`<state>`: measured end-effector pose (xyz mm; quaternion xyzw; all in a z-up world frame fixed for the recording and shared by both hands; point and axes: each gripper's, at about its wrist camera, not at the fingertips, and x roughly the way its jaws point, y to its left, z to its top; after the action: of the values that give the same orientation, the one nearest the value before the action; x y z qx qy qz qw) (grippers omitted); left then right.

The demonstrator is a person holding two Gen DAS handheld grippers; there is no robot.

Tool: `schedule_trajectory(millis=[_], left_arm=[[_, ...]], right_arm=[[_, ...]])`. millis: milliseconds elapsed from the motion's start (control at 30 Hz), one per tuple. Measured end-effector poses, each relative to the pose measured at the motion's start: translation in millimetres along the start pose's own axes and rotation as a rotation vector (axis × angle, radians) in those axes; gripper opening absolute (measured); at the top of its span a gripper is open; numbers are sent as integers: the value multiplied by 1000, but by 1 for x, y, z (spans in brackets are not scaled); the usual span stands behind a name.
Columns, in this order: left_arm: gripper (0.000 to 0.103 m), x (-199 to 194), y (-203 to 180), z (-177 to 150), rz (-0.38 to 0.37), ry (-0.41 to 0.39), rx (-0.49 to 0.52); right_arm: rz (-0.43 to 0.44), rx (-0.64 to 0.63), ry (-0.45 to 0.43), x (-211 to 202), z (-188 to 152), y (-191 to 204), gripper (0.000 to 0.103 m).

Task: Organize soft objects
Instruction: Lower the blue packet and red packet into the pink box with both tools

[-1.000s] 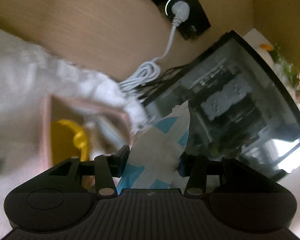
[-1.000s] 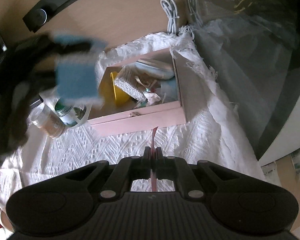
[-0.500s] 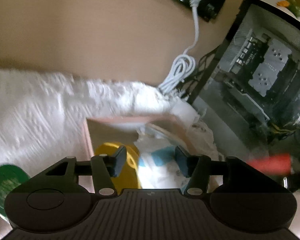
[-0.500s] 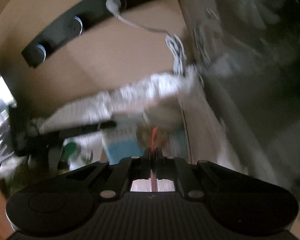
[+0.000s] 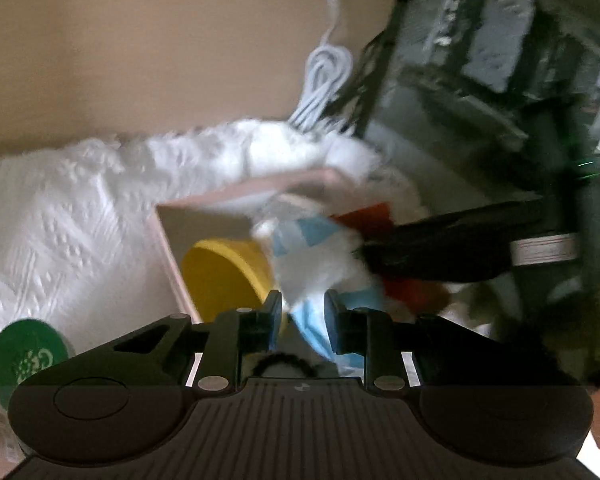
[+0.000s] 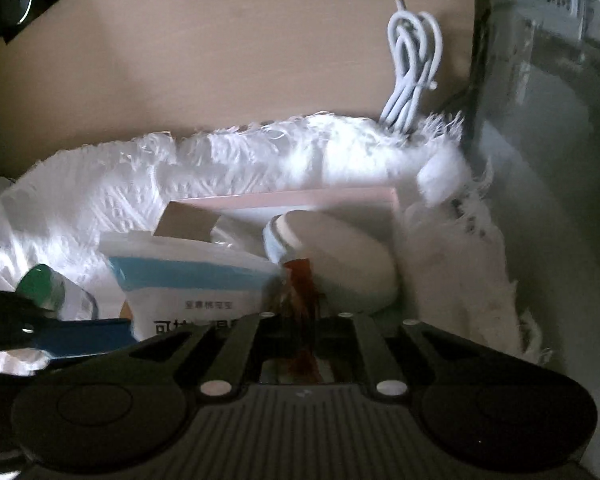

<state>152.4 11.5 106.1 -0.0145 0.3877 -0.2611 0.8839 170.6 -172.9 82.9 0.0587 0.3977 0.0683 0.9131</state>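
A blue and white soft pack (image 5: 300, 268) lies at the open pink box (image 5: 260, 188), over a yellow cup (image 5: 224, 276). My left gripper (image 5: 302, 314) has the pack's near end between its jaws, which are closing and pinch it. In the right wrist view the pack (image 6: 188, 280) rests in the box (image 6: 300, 196) beside a white rounded item (image 6: 340, 264). My right gripper (image 6: 302, 316) pinches a thin red strip (image 6: 300, 280), its jaws opening slightly. It reaches in from the right (image 5: 380, 248) in the left wrist view, with the red strip (image 5: 364, 216) at its tip.
The box sits on a white textured cloth (image 5: 60, 220). A green-lidded jar (image 5: 26, 354) stands left of the box. A glass-sided computer case (image 6: 560, 120) is close on the right. A coiled white cable (image 6: 412, 72) hangs against the tan wall behind.
My left gripper sank toward the box with the pack, rolled, and its jaws narrowed. My right gripper swept in from the cloth in front and now sits low at the box.
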Motion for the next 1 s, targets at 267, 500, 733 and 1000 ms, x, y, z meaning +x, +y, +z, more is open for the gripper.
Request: schedule_trajectory(millis=[267, 500, 733, 1000], left_arm=[[23, 26, 9, 2, 60, 29, -34], [23, 4, 36, 8, 80, -24, -159], [20, -49, 35, 16, 19, -165, -207], [20, -84, 4, 3, -101, -258, -125]], right_arm=[[64, -7, -29, -41, -2, -7, 29], [185, 79, -35, -59, -21, -15, 29], [207, 80, -1, -39, -20, 5, 29], [114, 50, -48, -43, -12, -4, 29]])
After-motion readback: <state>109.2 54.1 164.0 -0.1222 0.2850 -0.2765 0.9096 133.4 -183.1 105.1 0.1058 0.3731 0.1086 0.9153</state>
